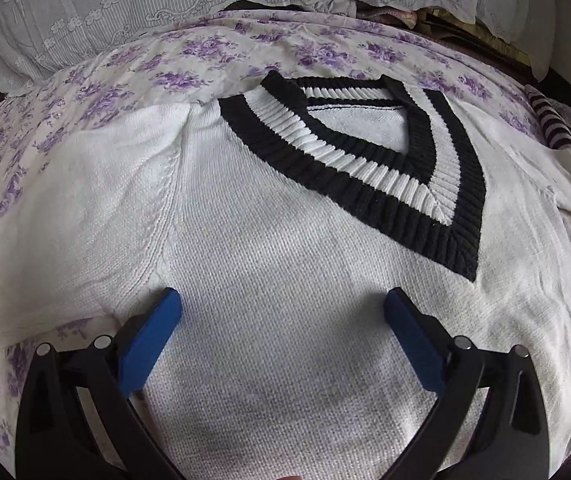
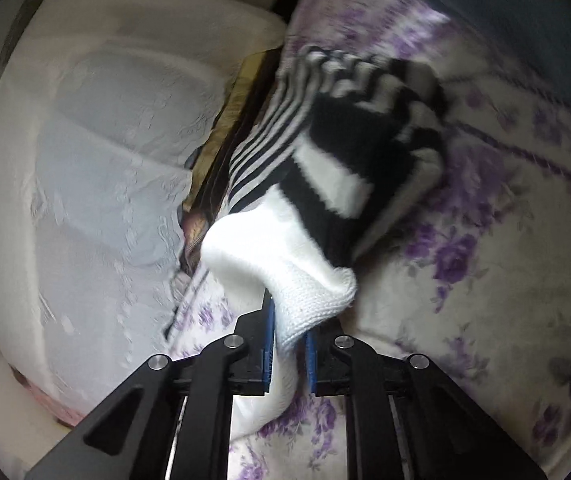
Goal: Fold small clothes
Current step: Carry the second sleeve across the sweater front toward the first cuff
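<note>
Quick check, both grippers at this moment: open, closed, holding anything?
Left gripper: open, hovering over the white knit sweater, holding nothing.
Right gripper: closed on the sweater's sleeve, near its black-and-white striped cuff.

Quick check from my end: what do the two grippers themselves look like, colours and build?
Both match. The left gripper and the right gripper have black, angular plastic linkage arms with triangular cut-outs, round silver pivot pins at the joints, and flat blue pads on the inner faces of the fingers. No cables, markings or sleeves show.
</note>
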### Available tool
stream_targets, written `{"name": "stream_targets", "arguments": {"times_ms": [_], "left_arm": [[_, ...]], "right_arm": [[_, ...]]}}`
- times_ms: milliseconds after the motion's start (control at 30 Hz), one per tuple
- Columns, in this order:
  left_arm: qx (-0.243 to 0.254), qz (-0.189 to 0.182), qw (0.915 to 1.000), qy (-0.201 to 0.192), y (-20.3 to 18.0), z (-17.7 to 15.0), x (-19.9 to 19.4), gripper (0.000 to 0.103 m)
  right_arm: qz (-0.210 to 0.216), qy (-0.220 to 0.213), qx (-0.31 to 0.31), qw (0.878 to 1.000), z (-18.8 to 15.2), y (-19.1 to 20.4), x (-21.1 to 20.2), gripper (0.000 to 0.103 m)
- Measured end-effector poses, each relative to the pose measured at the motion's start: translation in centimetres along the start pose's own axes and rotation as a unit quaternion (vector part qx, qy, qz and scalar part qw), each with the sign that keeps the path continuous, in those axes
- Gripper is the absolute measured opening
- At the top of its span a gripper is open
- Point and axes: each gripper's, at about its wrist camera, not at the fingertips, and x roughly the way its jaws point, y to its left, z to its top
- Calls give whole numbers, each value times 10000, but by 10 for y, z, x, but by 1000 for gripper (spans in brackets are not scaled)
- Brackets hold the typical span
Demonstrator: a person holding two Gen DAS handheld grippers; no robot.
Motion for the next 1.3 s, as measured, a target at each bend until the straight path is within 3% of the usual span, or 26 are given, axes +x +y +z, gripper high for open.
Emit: {"name": "stream_targets", "arguments": {"times_ms": [133,267,367,467,600,867,1033,1167,1200,1267,1300], "left_arm": [[-20,-165,9998,56,6,10,-13,99],[35,-96,9996,-255,15,24,-31,99],[-11,29,9997,-256,23,34,-24,99],[-242,-130,9995,-164,34,36,-13,99],[-482,-327,9983,-91,50,35,-4,99],[-1075,-570,9912,-524,95,44,-27,99],[-1638,-679,9825,-564,127,43,-26,99],[-1896,-719,9779,-511,140,39,-21,99],[-1942,-737,9770,-491,141,38,-20,99],[-1945,-708,9772,-479,141,36,-19,99],[-1909,-664,9782,-483,140,36,-19,99]], "right_arm": [[72,-222,-489,9985,-3,20,-13,7],[139,-188,-1175,9928,-10,66,-15,7],[206,-87,-1692,9853,-22,115,-5,6],[273,68,-2092,9775,-35,155,8,6],[317,303,-2689,9622,-73,205,32,6],[336,932,-3726,9227,-181,271,84,7],[298,1338,-4610,8768,-265,299,114,6],[-164,1898,-5510,8125,-342,299,139,7],[-347,2174,-5761,7872,-364,290,149,10],[-489,2570,-5928,7617,-385,277,156,19],[-525,2663,-5976,7545,-390,271,156,21]]}}
